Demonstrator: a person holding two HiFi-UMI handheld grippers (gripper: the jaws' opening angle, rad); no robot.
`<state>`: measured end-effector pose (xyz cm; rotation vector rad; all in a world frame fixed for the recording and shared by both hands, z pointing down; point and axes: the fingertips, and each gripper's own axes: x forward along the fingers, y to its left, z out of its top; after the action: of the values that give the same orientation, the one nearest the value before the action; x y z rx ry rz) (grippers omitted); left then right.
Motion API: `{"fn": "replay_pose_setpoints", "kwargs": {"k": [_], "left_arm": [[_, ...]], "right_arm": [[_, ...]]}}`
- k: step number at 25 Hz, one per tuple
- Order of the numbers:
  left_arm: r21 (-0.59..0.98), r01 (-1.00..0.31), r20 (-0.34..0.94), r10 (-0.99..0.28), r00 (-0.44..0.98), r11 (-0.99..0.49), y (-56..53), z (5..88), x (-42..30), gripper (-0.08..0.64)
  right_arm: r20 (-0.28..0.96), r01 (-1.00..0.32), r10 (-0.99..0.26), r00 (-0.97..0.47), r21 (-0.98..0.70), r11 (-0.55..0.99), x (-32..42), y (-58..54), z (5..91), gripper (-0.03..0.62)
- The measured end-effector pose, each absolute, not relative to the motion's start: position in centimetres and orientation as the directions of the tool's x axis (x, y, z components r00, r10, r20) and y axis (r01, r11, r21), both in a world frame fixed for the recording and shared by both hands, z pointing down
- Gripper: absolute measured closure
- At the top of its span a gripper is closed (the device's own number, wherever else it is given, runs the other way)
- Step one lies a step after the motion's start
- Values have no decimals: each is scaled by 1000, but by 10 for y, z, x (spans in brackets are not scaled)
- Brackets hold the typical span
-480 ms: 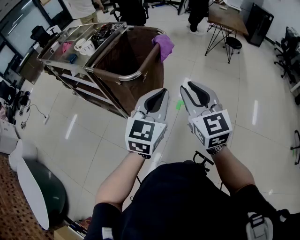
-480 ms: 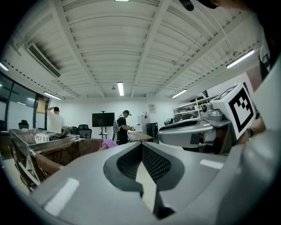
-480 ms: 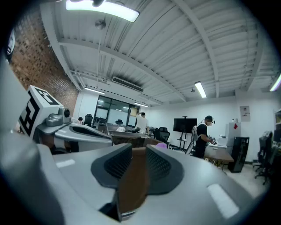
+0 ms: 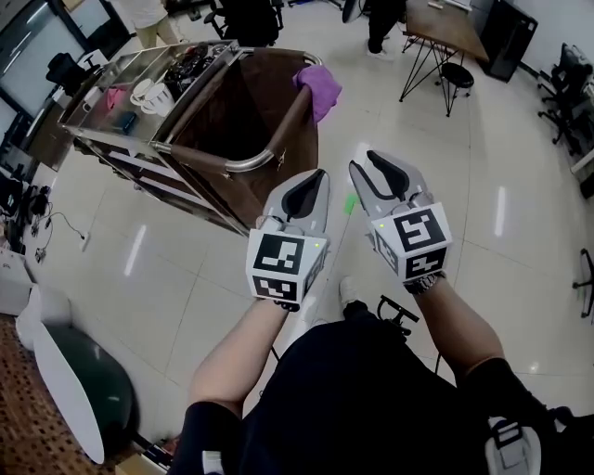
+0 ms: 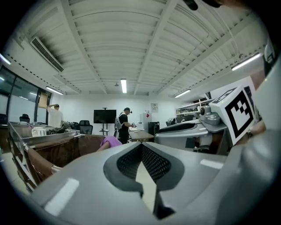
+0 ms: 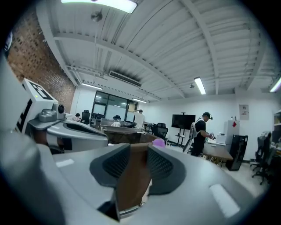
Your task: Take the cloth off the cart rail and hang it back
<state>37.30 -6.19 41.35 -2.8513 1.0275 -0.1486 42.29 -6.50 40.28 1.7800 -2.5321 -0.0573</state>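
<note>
A purple cloth [image 4: 318, 88] hangs over the far end of the curved metal rail [image 4: 278, 130] of a cart with a brown bag [image 4: 243, 111]. Both grippers are held level over the floor, short of the cart and apart from it. My left gripper [image 4: 321, 174] is shut, its tips meeting with nothing in them. My right gripper [image 4: 371, 159] stands open and empty. In the left gripper view the cloth [image 5: 109, 140] shows beyond the shut left gripper [image 5: 141, 145]. Through the gap of the right gripper [image 6: 138, 147] I see the brown bag, with the cloth [image 6: 159, 142] just above.
The cart's steel shelf [image 4: 102, 116] carries cups and small items. A dark table [image 4: 445, 28] and stool [image 4: 455, 79] stand at the back right, with people beyond. A green mark [image 4: 351, 202] lies on the tiled floor. A white round object [image 4: 65, 380] sits lower left.
Both grippers have moved forward toward the cart, which now looks nearer. A shoe has come into view below the grippers. The cloth has stayed on the rail.
</note>
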Motion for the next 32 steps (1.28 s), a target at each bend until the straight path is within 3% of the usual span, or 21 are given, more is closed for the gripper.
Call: {"fn": "replay_pose_setpoints", "kwargs": {"k": [16,32], "left_arm": [[-112,-704,125,-713,690,-701,-187,463,423,572],[-123,-754,115,-764,635,-645,-263,480,445,573]], "right_arm": [[153,-904,-891,-427,-42,426,462,-220,492,425],[247,-844,-808,-535,-190,501,466,-327,575,371]]}}
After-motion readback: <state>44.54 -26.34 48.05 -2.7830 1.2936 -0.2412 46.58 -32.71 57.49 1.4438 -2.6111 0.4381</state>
